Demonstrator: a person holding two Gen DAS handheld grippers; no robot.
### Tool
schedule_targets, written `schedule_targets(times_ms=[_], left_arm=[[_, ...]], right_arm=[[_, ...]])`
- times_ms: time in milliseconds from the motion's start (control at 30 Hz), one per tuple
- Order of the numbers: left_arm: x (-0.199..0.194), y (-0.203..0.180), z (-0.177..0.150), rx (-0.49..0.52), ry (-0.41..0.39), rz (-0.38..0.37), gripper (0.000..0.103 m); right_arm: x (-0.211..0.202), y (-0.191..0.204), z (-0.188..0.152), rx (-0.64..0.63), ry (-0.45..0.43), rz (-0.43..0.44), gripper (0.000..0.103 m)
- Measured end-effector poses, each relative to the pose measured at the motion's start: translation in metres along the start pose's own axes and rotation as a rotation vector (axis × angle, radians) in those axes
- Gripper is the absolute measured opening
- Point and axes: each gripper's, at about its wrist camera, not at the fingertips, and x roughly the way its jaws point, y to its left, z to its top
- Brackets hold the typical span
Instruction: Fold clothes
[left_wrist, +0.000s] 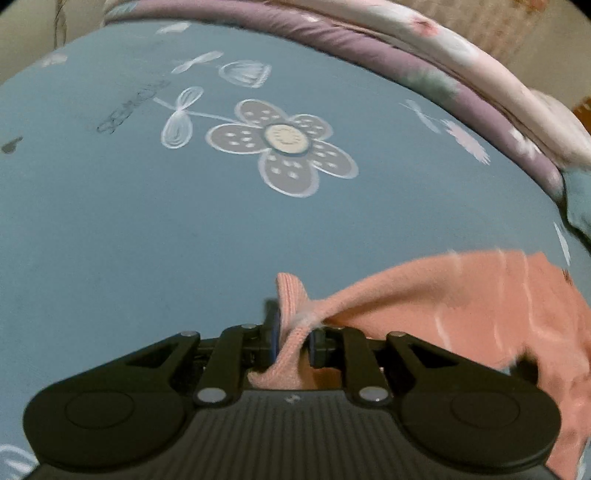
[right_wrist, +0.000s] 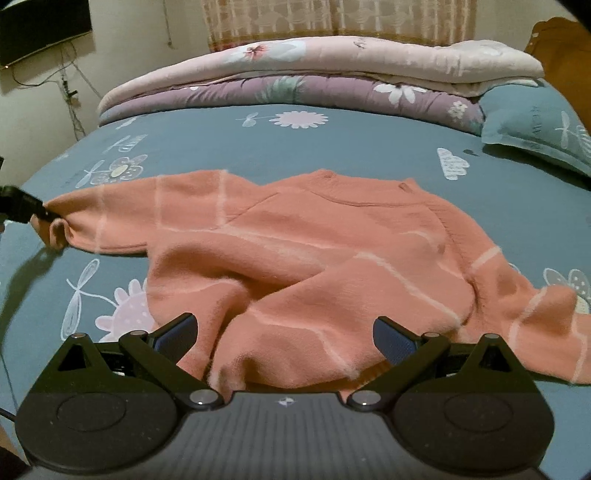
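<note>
On the blue floral bedsheet (right_wrist: 332, 147), the salmon sweater (right_wrist: 314, 251) lies spread but rumpled, ready for flattening. The right gripper (right_wrist: 284, 339) hovers over the hem, jaws wide apart, gripping nothing. The left gripper (left_wrist: 291, 339) pinches the sleeve cuff (left_wrist: 291, 295), jaws nearly closed, apparently to draw the sleeve out straight.

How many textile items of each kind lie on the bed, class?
Salmon-pink knitted sweater with pale stripes: 1
Folded floral quilts, cream over purple: 2
Blue-grey flower-print pillow: 1
Blue-grey flower-print bedsheet: 1
Total: 5
</note>
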Motion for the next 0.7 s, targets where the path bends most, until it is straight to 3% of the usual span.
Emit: schedule_targets(times_ms=[33, 100, 233, 367, 467, 633, 700], left_arm=[[0.007, 0.006, 0.007, -0.023, 0.010, 0.006, 0.036], [0.017, 0.014, 0.014, -0.057, 0.040, 0.018, 0.052], [0.006, 0.028, 0.021, -0.094, -0.005, 0.017, 0.057], [-0.026, 0.034, 0.022, -0.096, -0.114, 0.052, 0.062], [-0.041, 0.026, 0.007, -0.028, -0.144, 0.048, 0.064], [-0.051, -0.006, -0.051, 0.178, -0.140, 0.011, 0.080], [-0.041, -0.019, -0.069, 0.260, -0.127, 0.055, 0.081]], right_arm=[[-0.001, 0.000, 0.000, 0.001, 0.001, -0.011, 0.103], [-0.004, -0.002, -0.003, 0.012, 0.002, -0.028, 0.103], [-0.009, -0.007, -0.009, 0.039, 0.011, -0.056, 0.103], [-0.007, -0.013, -0.016, 0.072, 0.028, -0.061, 0.103], [-0.004, -0.014, -0.017, 0.082, 0.036, -0.054, 0.103], [-0.001, -0.008, -0.011, 0.031, 0.044, -0.053, 0.103], [0.001, -0.005, -0.009, 0.005, 0.048, -0.056, 0.103]])
